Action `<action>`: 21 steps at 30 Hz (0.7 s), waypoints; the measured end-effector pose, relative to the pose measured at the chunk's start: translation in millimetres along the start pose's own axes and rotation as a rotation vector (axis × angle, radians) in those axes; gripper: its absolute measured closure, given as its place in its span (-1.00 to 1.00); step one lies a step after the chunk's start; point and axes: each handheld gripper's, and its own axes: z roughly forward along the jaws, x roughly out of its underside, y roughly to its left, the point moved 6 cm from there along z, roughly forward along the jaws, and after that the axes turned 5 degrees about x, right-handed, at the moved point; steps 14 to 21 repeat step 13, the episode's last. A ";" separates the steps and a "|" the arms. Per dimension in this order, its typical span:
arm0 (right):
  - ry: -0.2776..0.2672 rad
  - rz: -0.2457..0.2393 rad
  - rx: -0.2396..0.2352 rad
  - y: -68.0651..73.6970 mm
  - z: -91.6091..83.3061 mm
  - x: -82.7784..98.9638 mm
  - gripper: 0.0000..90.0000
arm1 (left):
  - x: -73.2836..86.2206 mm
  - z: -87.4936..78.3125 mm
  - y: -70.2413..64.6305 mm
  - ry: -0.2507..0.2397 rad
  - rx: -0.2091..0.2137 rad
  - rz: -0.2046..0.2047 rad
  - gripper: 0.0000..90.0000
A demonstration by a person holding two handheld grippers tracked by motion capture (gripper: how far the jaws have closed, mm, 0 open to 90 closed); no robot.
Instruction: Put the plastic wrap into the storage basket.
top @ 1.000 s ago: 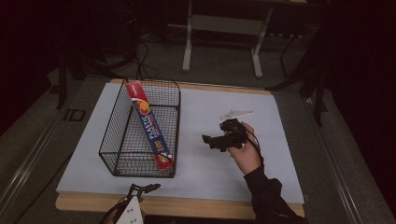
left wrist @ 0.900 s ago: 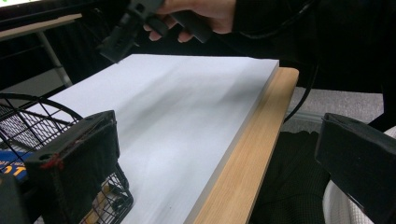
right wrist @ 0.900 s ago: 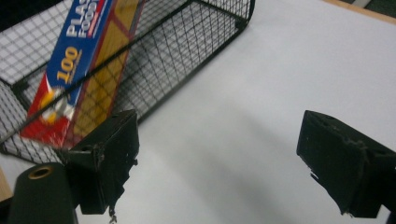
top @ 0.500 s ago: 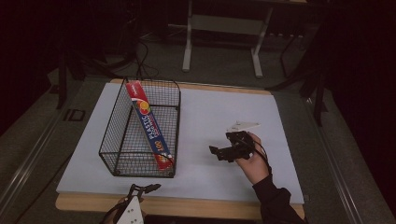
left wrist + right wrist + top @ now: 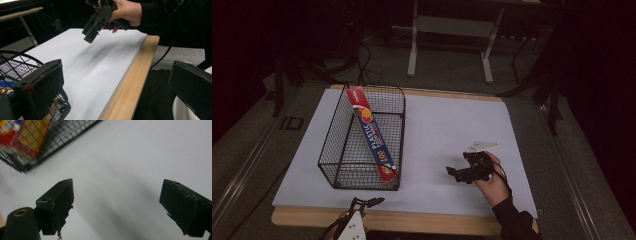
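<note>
My right gripper (image 5: 458, 175) sits at lower right of the high view, jaws wide apart and empty; the plastic wrap box (image 5: 371, 135) leans inside the wire basket (image 5: 398, 145) at centre left; I'd withdraw low and slowly; my left gripper (image 5: 364, 203), bottom edge, is spread, empty, partly cropped.

Lighting dim overall, surroundings near black; white bench (image 5: 452, 130) brightest, soft smeared shadows on it; wire basket (image 5: 37, 142) blurred, edges softened.
</note>
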 end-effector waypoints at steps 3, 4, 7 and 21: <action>0.001 0.004 0.011 -5.1 -0.1 4.3 -0.73 | 0.0 0.6 -0.4 0.002 0.001 0.001 -0.99; -0.004 0.009 0.014 -6.4 -0.3 4.6 -0.73 | 0.0 0.6 -0.6 0.003 0.002 0.003 -0.99; -0.009 0.010 0.023 -8.5 0.5 5.8 -0.73 | -0.1 0.7 -1.2 0.002 0.004 0.003 -0.99; -0.006 -0.007 0.026 -7.7 3.4 8.1 -0.72 | 0.0 0.2 -0.9 0.002 0.007 0.003 -0.99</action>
